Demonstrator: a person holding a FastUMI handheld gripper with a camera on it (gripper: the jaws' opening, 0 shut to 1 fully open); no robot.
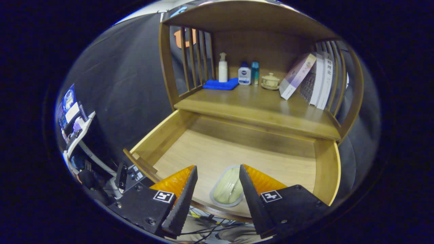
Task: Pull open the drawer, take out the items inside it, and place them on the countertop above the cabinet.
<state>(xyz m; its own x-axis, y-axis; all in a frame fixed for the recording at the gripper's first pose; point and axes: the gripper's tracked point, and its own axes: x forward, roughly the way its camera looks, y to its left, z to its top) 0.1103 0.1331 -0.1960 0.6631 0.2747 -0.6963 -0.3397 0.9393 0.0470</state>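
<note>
drawer [237, 149] was found pulled open below the countertop [257, 105] | pouch [228, 186] lay at drawer front, between the fingers, likely lined up for pickup | gripper [217, 176] was held above drawer front, tilted down into it | jaws wide apart, nothing gripped, right finger near pouch, contact unclear | countertop held bottles [244, 73], books [315, 81] at back

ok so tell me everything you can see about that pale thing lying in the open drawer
The pale green packet looks soft and ridged, sealed in clear plastic with a flat rim. It lies flat on the drawer floor by the front edge, between the open gripper fingers. Whether the right finger touches it is unclear.
</note>
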